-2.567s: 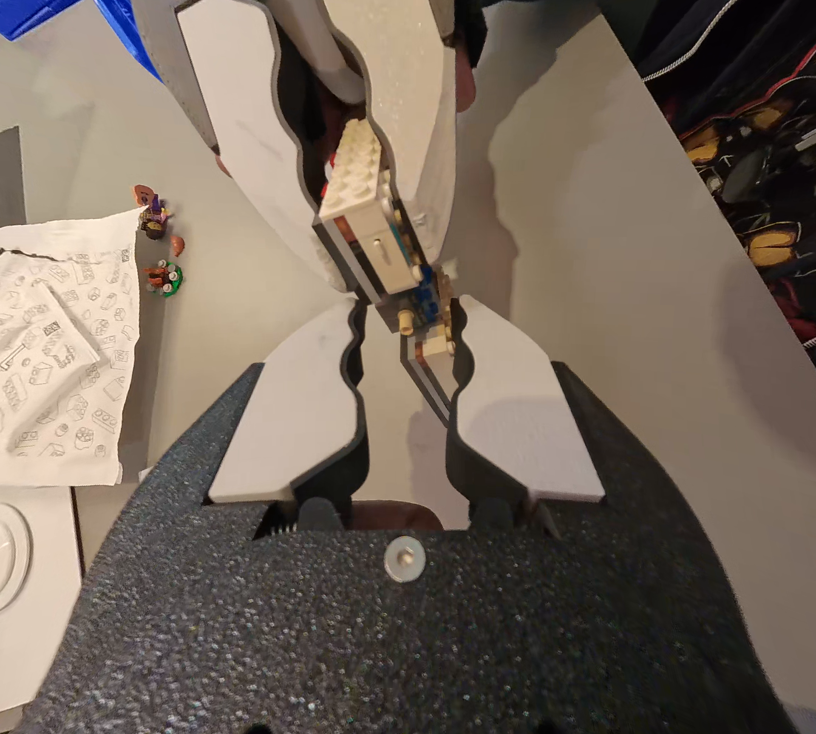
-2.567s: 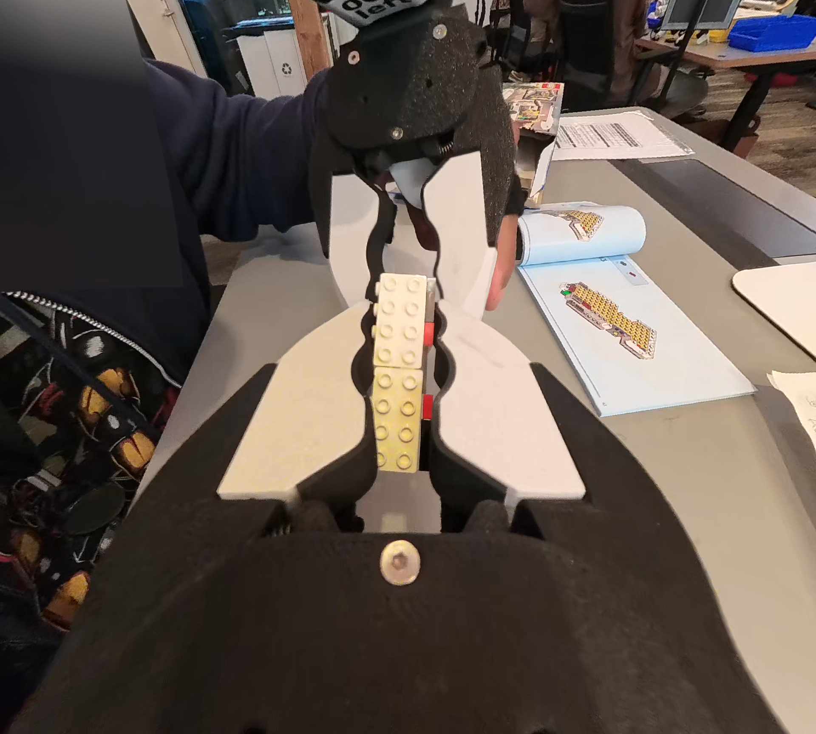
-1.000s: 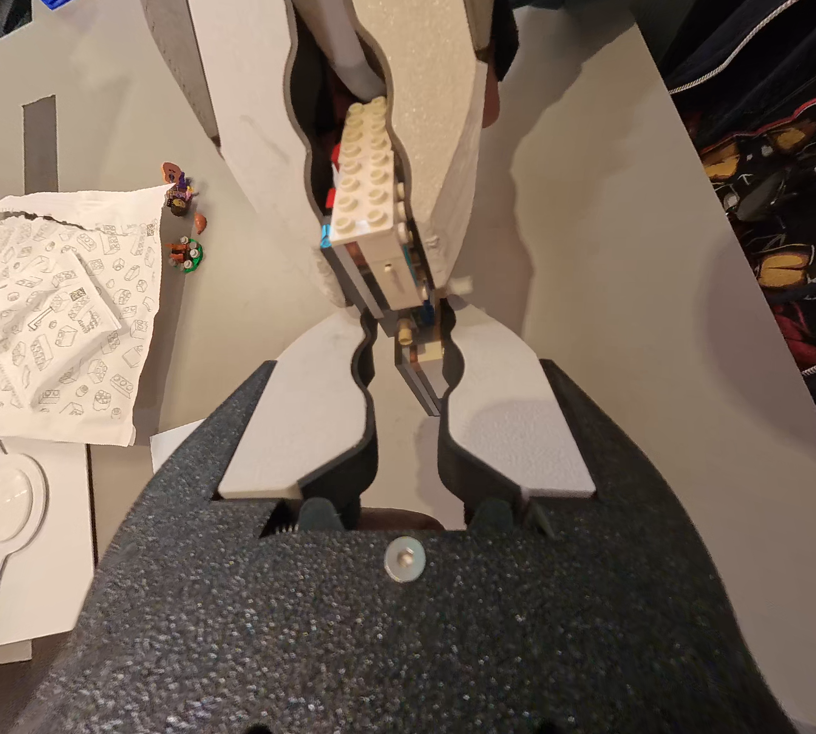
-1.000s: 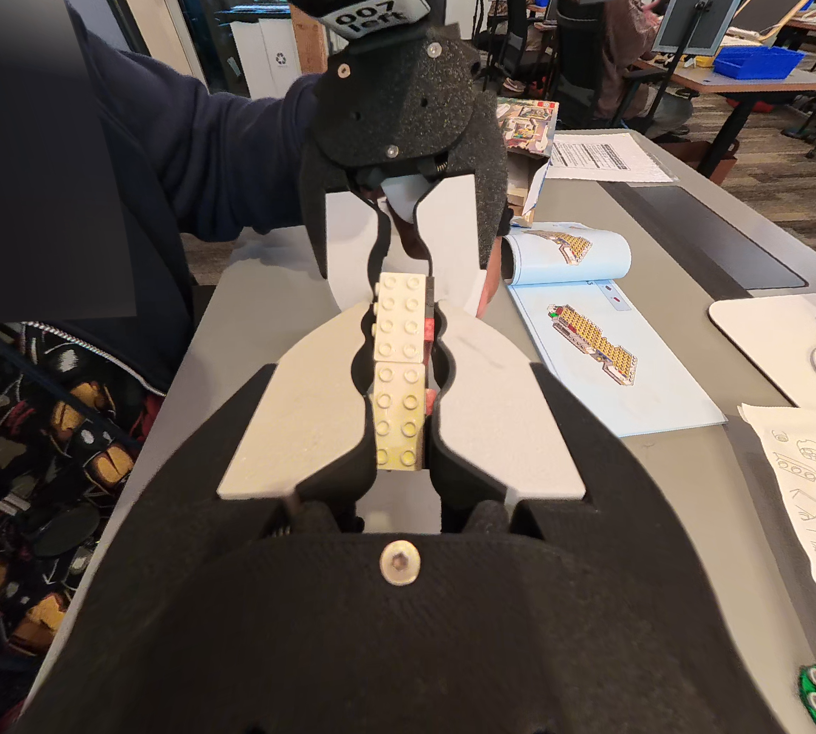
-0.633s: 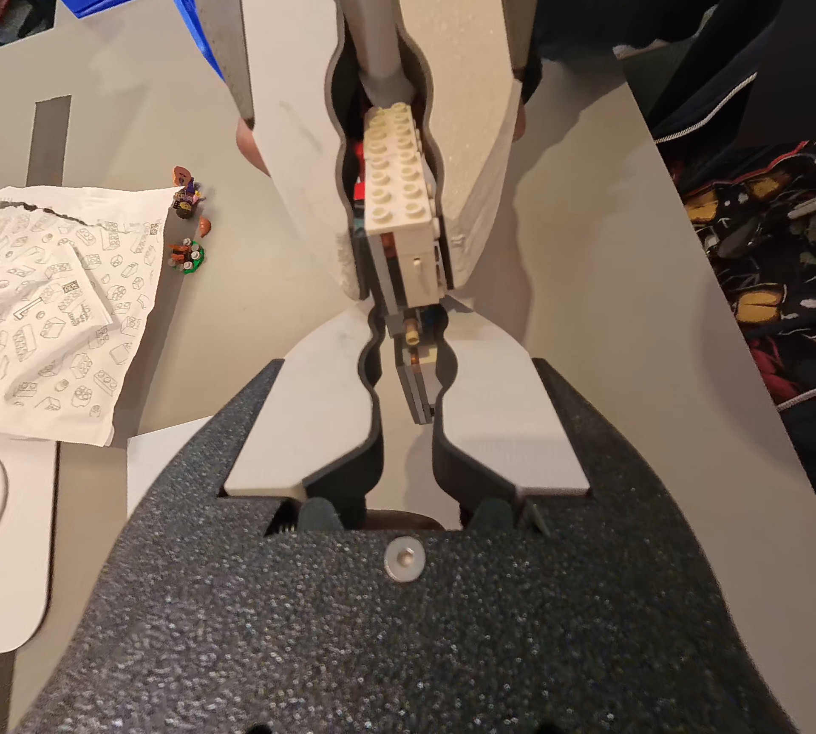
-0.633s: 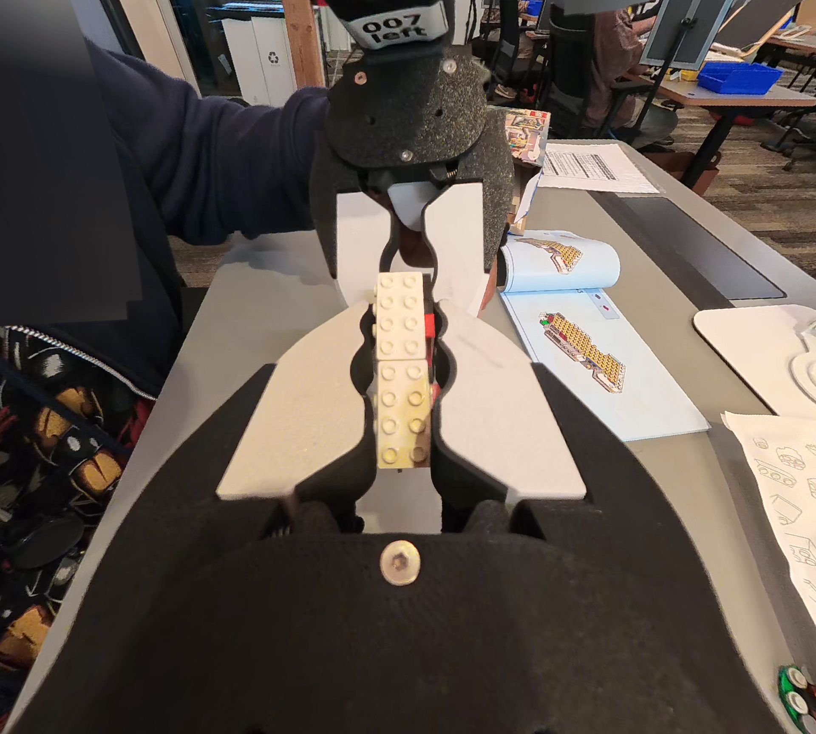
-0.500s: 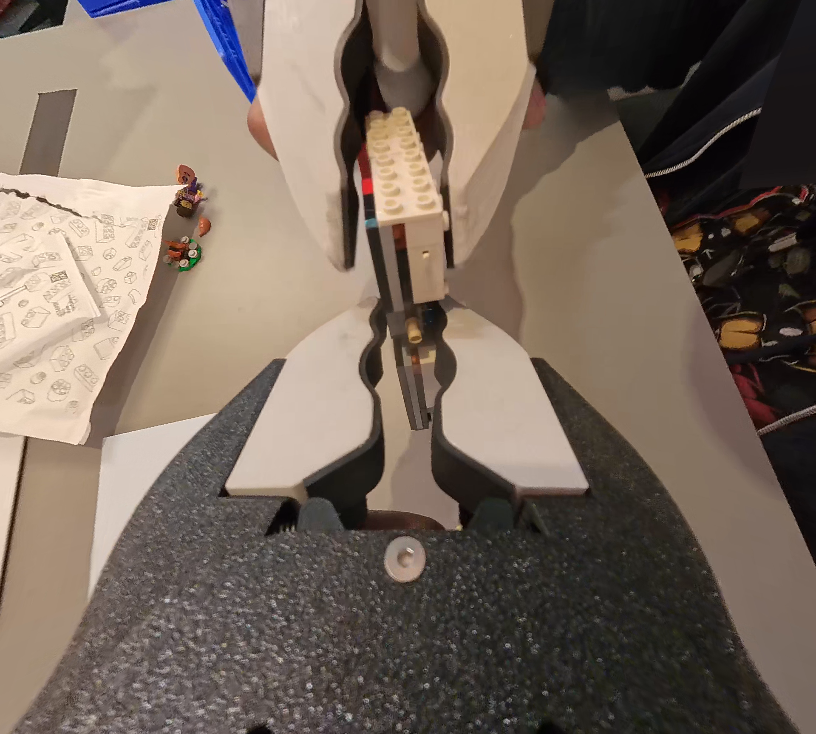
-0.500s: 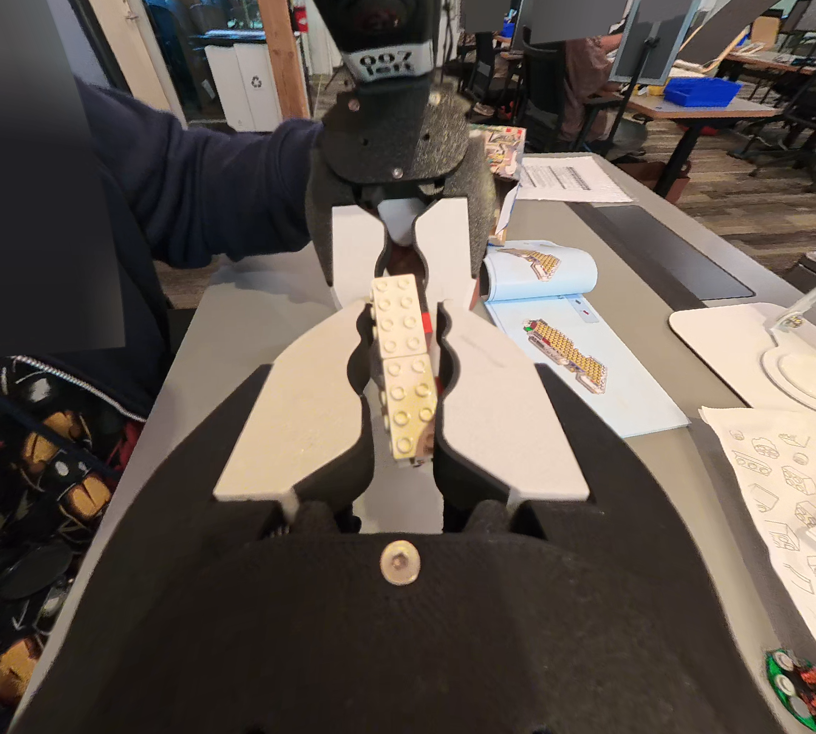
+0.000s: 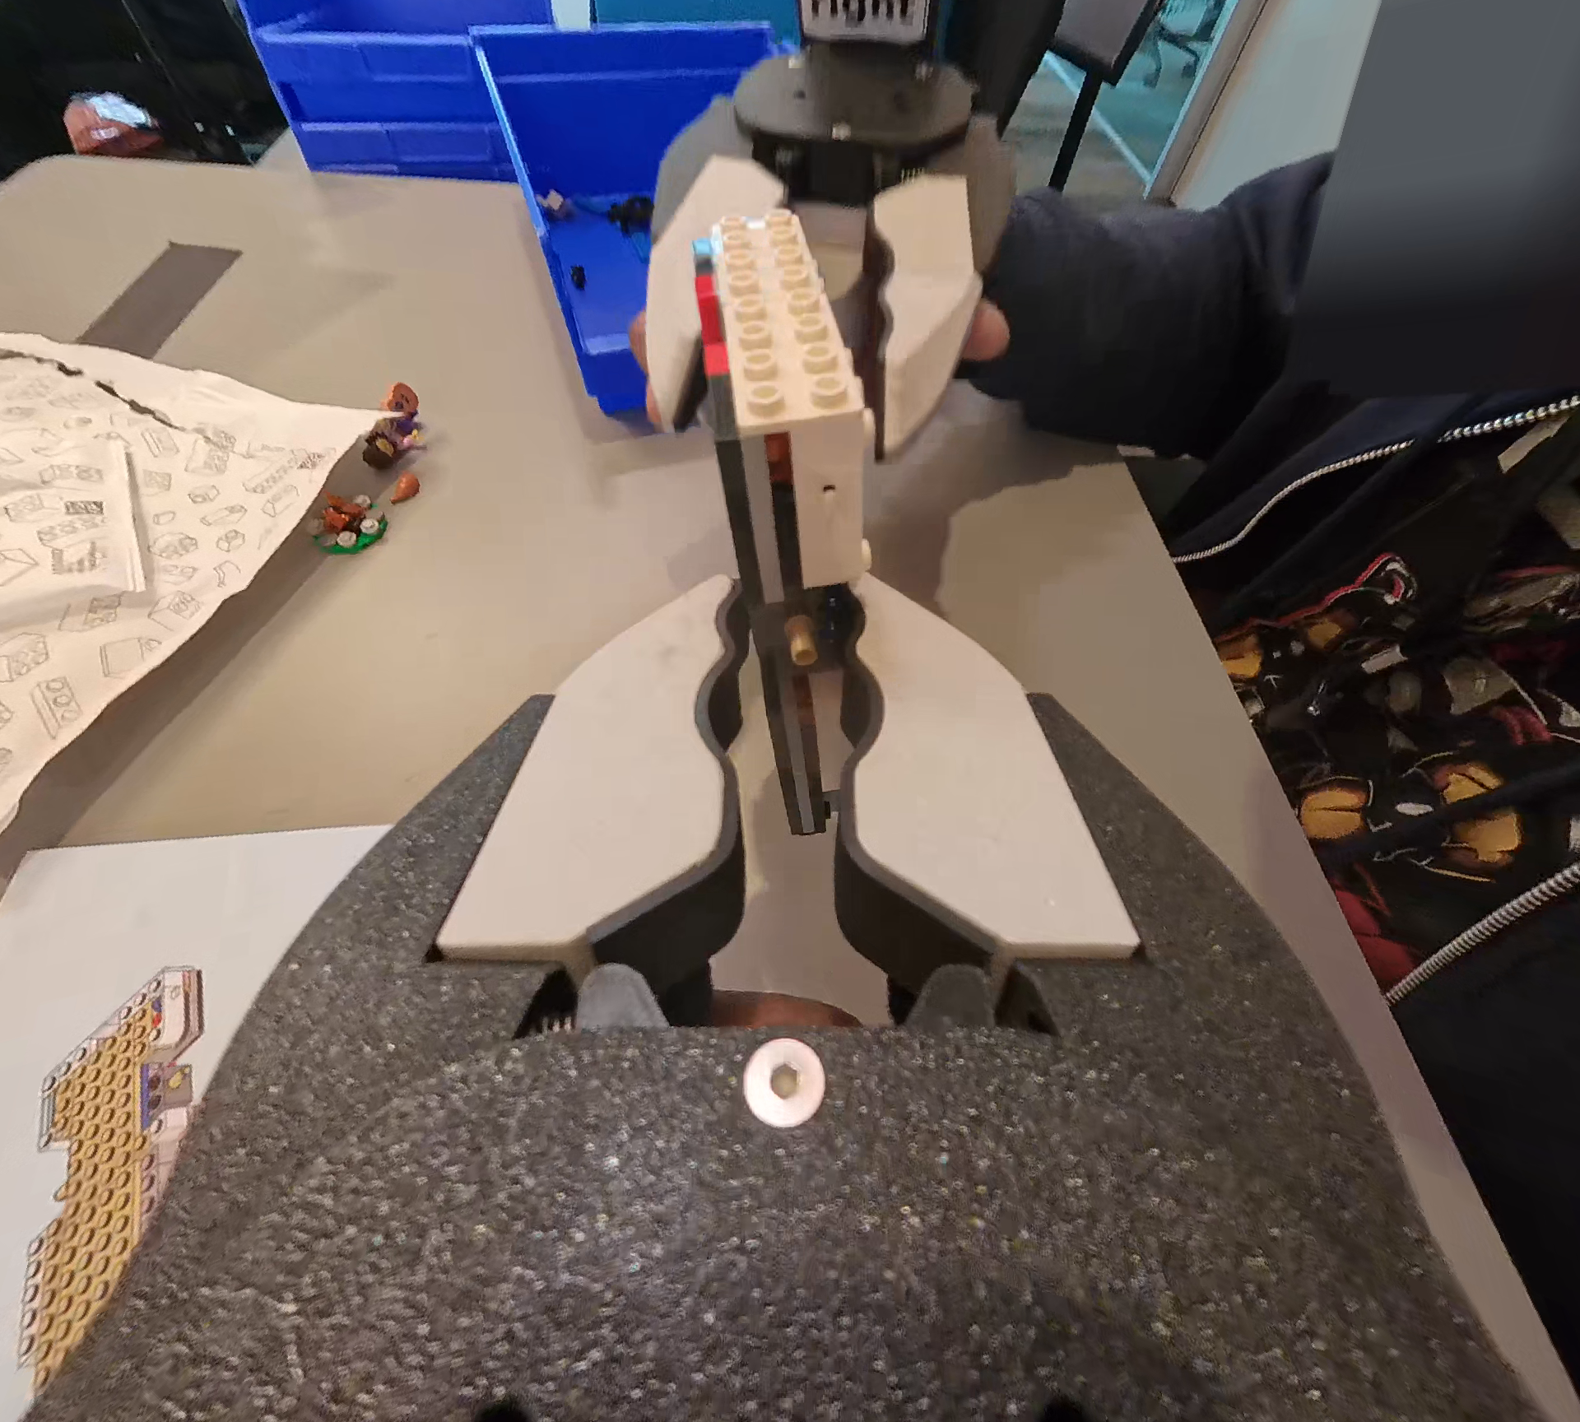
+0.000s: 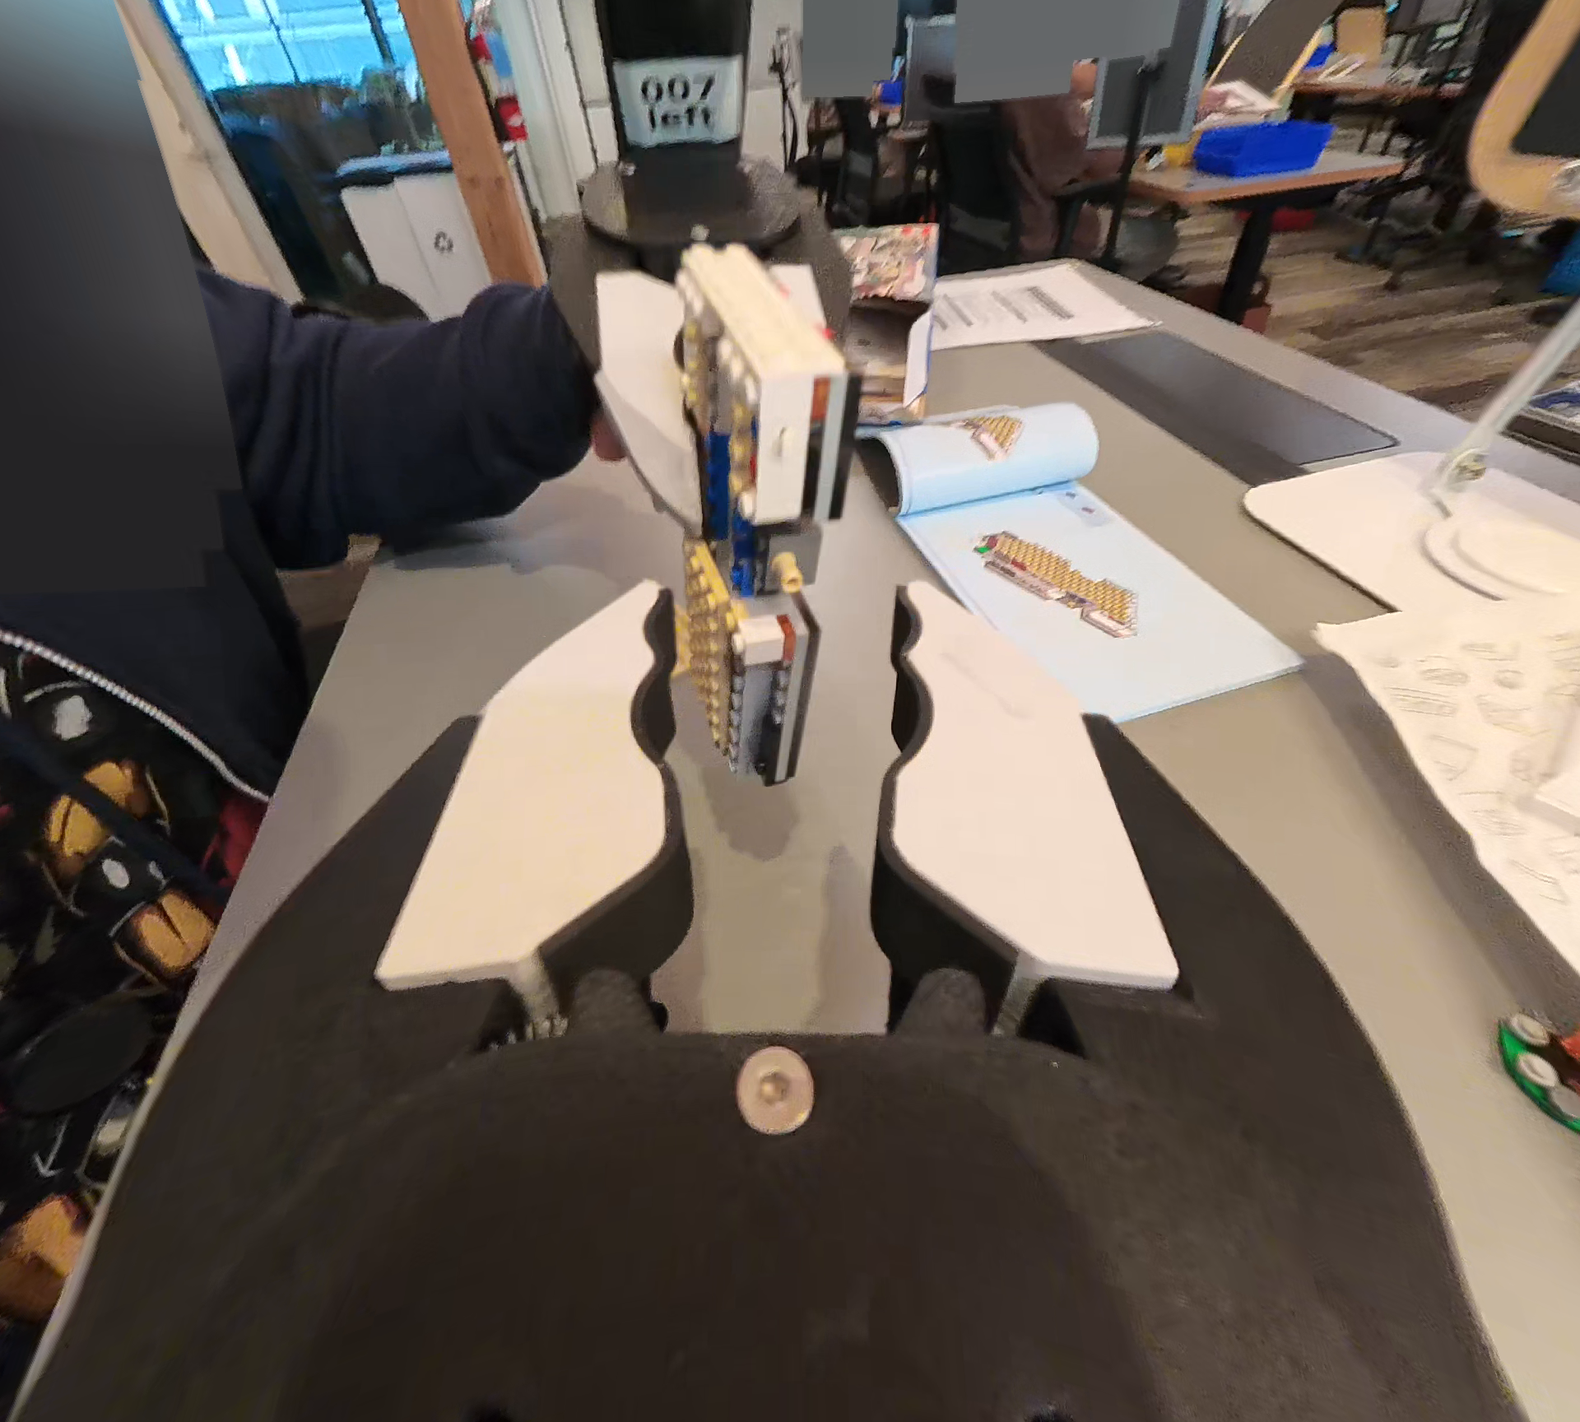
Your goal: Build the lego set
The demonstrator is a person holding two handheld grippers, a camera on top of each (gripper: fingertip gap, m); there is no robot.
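Underneath, grey table (image 9: 479,637) with blue bins (image 9: 445,56), office behind

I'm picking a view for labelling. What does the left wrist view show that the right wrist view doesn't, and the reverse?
Only the left wrist view shows the blue plastic bins and the small purple toy figure. Only the right wrist view shows the open light-blue instruction booklet and the white lamp base. Both show the multicoloured toy-brick assembly, the grey table and both grippers.

glossy plastic brick model (image 9: 795,372), matt table (image 9: 479,611)
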